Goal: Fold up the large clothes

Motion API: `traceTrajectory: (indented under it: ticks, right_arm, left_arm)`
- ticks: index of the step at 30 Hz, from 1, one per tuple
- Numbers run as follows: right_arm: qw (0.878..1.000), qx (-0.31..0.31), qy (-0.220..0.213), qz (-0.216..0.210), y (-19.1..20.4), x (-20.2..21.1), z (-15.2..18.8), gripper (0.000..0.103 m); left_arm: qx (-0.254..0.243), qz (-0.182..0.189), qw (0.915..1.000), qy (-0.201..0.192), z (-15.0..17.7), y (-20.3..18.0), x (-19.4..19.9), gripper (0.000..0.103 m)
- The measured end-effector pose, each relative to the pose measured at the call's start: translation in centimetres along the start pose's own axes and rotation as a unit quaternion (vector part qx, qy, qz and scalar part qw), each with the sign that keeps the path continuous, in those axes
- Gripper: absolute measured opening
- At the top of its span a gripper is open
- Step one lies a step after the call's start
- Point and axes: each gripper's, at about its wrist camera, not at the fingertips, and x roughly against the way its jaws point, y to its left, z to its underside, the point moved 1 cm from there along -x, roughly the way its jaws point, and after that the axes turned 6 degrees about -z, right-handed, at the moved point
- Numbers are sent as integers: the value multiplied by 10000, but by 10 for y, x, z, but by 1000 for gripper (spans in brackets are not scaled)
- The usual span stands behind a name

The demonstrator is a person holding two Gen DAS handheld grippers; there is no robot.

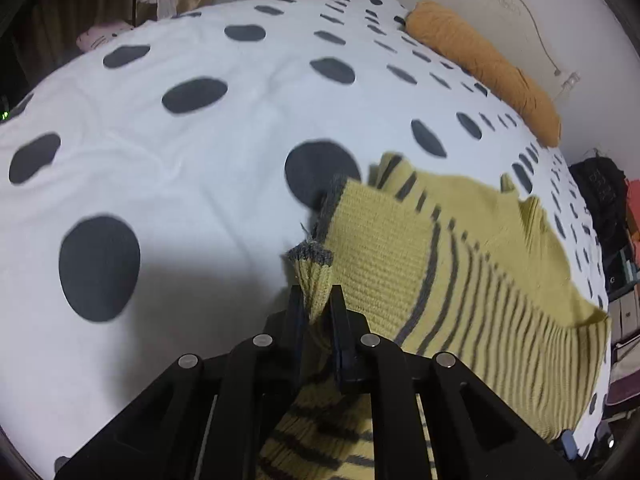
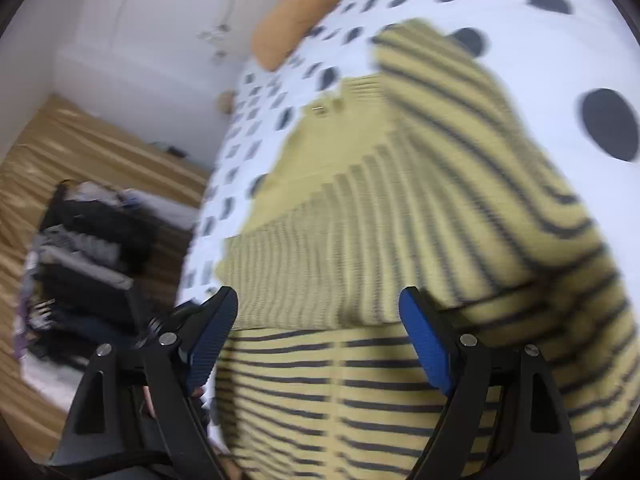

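One sleeve cuff of the sweater is pinched in the left claw for folding across the bed, while the right claw hovers with fingers spread, empty, above the sweater near the bed's edge.

one striped sweater, one orange bolster, one spotted duvet

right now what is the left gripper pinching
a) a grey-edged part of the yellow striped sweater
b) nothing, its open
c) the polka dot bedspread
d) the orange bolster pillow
a: in the left wrist view the left gripper has its jaws closed on a bunched part of the yellow striped sweater with a grey knit edge, held above the polka dot bedspread.
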Motion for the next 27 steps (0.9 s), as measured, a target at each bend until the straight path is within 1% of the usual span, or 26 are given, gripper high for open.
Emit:
traceTrajectory:
  ticks: [1, 2, 4, 5, 8, 10, 11, 12, 13, 14, 16, 17, 18, 19, 20, 21, 22, 24, 25, 26, 27]
  right_arm:
    - [9996, -38, -63, 265, -9, 3, 1, 83]
    - [9989, -152, -115, 418, -21, 7, 1, 83]
    - [9969, -365, -175, 668, -38, 15, -1, 82]
    - [9962, -447, -254, 704, -47, 21, -2, 79]
    - [9960, -722, -373, 378, -60, 29, -8, 78]
    - [9963, -560, -621, 201, -57, 27, -18, 78]
    - [9956, -457, -796, 198, -55, 26, -23, 75]
    - [9943, -360, -947, 318, -54, 26, -27, 71]
    - [9934, -255, -1016, 461, -53, 26, -30, 50]
    - [9891, -112, -1224, 808, -53, 32, -32, 32]
    - [9836, -93, -1426, 1096, -59, 44, -32, 24]
    - [9796, -122, -1482, 1352, -68, 51, -31, 23]
    - [9783, -212, -1411, 1505, -78, 52, -30, 21]
    - [9790, -335, -1346, 1496, -87, 52, -30, 20]
    - [9807, -500, -1221, 1439, -98, 49, -28, 18]
    - [9822, -634, -1173, 1324, -107, 50, -26, 18]
    - [9832, -649, -1216, 1200, -109, 53, -25, 18]
    - [9876, -668, -1163, 814, -105, 65, -25, 24]
    - [9890, -688, -1119, 674, -101, 73, -24, 37]
    - [9906, -636, -1091, 536, -95, 84, -24, 58]
    - [9908, -514, -1152, 485, -87, 94, -25, 70]
  left_arm:
    - [44, 55, 10000, -32, 5, 3, -1, 12]
    - [91, 78, 9999, -79, 8, 5, 1, 15]
    - [177, 180, 9996, -113, 11, 10, 6, 15]
    - [238, 258, 9993, -101, 12, 13, 9, 15]
    - [325, 382, 9987, -99, 13, 17, 14, 15]
    - [368, 474, 9982, -79, 12, 14, 15, 15]
    - [377, 527, 9979, -59, 12, 12, 15, 15]
    - [380, 588, 9975, -58, 12, 10, 15, 15]
    - [358, 625, 9974, -73, 14, 7, 16, 15]
    - [331, 666, 9972, -93, 16, 4, 17, 15]
    - [121, 700, 9974, -122, 20, -7, 19, 17]
    - [-45, 606, 9981, -135, 23, -15, 18, 21]
    - [-139, 458, 9987, -193, 26, -20, 17, 22]
    - [-168, 350, 9989, -248, 27, -22, 16, 23]
    - [-162, 255, 9991, -295, 29, -23, 16, 27]
    - [-147, 184, 9992, -319, 30, -22, 15, 31]
    - [-105, 115, 9993, -335, 30, -19, 16, 40]
    - [-16, 265, 9991, -319, 28, -9, 19, 42]
    - [16, 308, 9990, -336, 27, -3, 23, 42]
    - [67, 277, 9986, -438, 23, 3, 30, 40]
    - [133, 252, 9979, -574, 19, 9, 37, 41]
